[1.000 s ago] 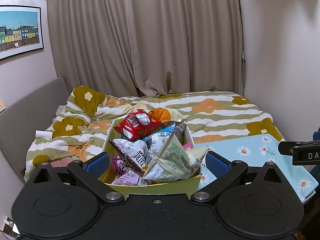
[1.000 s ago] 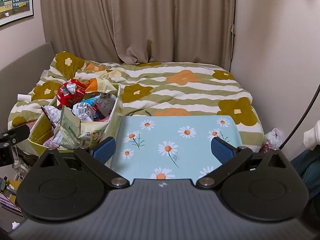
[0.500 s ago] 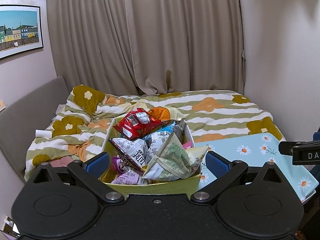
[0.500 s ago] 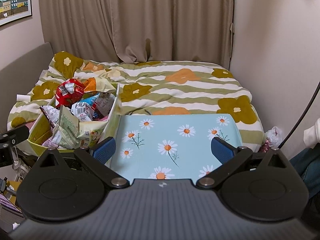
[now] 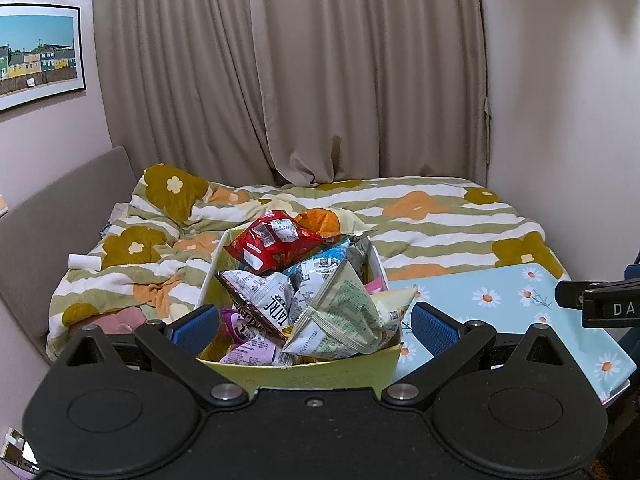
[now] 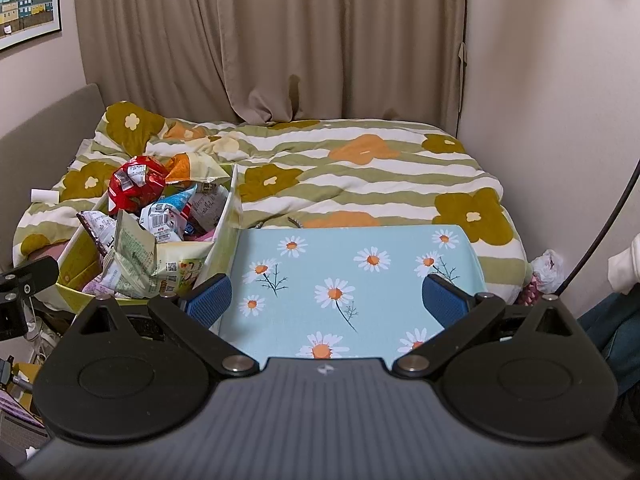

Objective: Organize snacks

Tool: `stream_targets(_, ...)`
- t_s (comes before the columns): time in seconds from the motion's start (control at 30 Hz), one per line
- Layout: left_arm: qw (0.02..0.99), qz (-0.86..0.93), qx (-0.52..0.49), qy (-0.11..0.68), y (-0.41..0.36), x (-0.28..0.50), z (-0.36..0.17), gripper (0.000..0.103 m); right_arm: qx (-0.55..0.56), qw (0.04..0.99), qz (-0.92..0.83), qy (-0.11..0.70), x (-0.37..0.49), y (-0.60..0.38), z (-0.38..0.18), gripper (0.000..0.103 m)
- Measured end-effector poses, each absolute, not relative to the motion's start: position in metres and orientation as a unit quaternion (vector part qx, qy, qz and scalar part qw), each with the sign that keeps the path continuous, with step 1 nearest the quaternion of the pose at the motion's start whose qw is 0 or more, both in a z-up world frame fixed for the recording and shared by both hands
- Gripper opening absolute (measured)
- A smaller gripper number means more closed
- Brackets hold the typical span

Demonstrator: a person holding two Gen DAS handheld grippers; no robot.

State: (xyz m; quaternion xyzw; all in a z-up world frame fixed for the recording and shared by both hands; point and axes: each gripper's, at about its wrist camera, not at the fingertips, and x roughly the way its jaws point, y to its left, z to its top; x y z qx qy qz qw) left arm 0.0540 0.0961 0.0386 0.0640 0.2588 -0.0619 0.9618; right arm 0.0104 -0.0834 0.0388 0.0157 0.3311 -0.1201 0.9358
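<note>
Both your claws are wide open and hold nothing; the snacks are piled in the box on the bed.

In the left wrist view, your left claw [image 5: 314,322] hangs with its blue pads spread far apart on both sides of the near end of the yellow-green cardboard box [image 5: 320,372], without touching it. The box is full of snack packets: a red crinkled bag [image 5: 272,244] lies on top at the far end, a pale green triangular bag [image 5: 348,316] is nearest to you. In the right wrist view, your right claw [image 6: 326,300] is also open wide and empty, above the light blue board with daisy print [image 6: 360,256]. The box [image 6: 222,236] stands just beside the left edge of this board. Both rest on the striped flower-pattern duvet [image 6: 360,176] of the bed.
</note>
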Motion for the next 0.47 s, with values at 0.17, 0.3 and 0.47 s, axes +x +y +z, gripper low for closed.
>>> stream_targets(0.17,0.961,-0.062,0.052,0.265,0.0997,0.057,0.0371,0.103,0.016,0.936,-0.121,0.331,0.0107,-0.0834,0.0387,0.103)
stream_targets(0.3,0.962,-0.061,0.054,0.26,0.1011,0.057,0.0366,0.103,0.016,0.936,-0.121,0.331,0.0114,-0.0839,0.0386,0.103)
stream_targets(0.47,0.962,-0.066,0.05,0.261,0.1023,0.0594,0.0359,0.103,0.016,0.936,-0.12,0.332,0.0121,-0.0842,0.0384,0.103)
